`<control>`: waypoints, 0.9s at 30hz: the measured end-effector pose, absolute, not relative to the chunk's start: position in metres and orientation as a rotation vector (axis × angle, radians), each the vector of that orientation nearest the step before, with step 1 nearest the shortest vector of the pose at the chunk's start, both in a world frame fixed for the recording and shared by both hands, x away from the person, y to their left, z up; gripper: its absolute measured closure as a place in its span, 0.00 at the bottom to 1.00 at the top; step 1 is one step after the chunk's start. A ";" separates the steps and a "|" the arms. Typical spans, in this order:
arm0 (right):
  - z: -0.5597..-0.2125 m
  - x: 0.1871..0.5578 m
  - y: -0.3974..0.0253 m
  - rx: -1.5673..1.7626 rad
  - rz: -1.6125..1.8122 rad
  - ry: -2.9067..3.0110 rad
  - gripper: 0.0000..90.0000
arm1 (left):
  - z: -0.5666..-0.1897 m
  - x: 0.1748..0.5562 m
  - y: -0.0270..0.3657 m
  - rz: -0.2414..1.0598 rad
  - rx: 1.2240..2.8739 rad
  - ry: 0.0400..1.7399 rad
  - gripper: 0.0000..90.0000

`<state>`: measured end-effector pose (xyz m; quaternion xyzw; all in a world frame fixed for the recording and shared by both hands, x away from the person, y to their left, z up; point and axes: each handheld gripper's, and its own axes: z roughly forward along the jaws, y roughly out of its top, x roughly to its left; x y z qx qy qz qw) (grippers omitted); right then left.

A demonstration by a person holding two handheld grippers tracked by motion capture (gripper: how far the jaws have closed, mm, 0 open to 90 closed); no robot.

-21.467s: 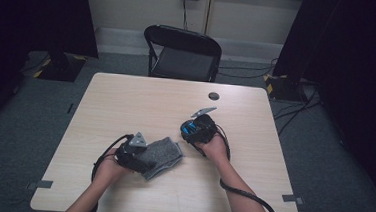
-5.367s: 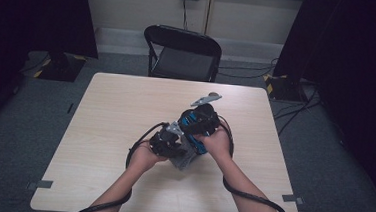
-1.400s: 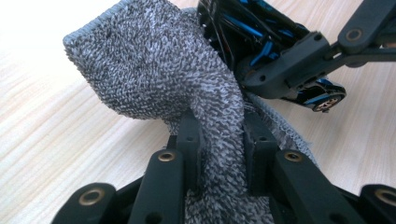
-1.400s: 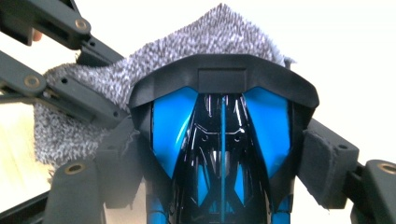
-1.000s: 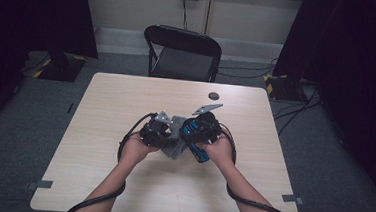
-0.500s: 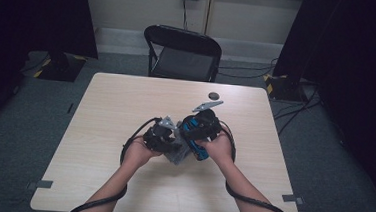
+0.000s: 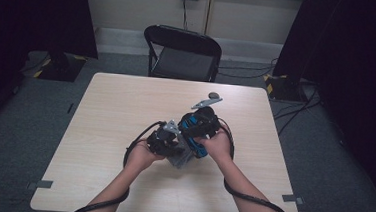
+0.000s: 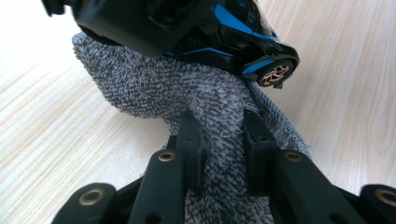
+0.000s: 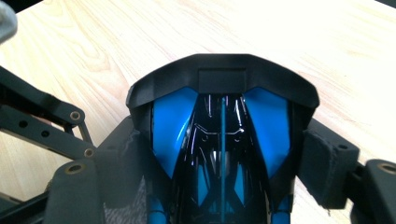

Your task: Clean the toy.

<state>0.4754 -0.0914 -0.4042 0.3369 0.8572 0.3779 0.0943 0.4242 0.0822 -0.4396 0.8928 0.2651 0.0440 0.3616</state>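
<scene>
Cloth (image 8: 154,93), grey and nubbly, pinched between the narrow-set fingers (image 8: 189,135) of the left gripper (image 8: 219,140); its free part bunches up against the underside of the toy car just beyond those fingers.

Toy car (image 9: 222,140), black and blue, clamped by its flanks between the fingers (image 9: 322,158) of the right gripper (image 9: 219,182), rear wing pointing away, carried just above the tabletop (image 7: 115,111).

Risks: smooth tapering body could squirt out of the clamp if the cloth drags hard across it; a loose fold could snag on the gold-spoked wheel (image 8: 275,73); the two grippers, nearly touching, could knock together.

Room: bare wood on all sides of both grippers, edges well apart; a small dark disc (image 7: 213,95) lies beyond the right gripper, near the far edge.
</scene>
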 end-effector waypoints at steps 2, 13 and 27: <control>-0.404 0.476 -0.091 0.997 1.120 2.541 0.28 | -0.440 0.424 0.081 0.111 2.297 0.684 0.81; -0.401 0.478 -0.089 0.998 1.115 2.543 0.28 | -0.441 0.420 0.078 0.111 2.319 0.657 0.81; -0.396 0.482 -0.088 1.010 1.126 2.531 0.28 | -0.443 0.416 0.071 0.113 2.349 0.620 0.81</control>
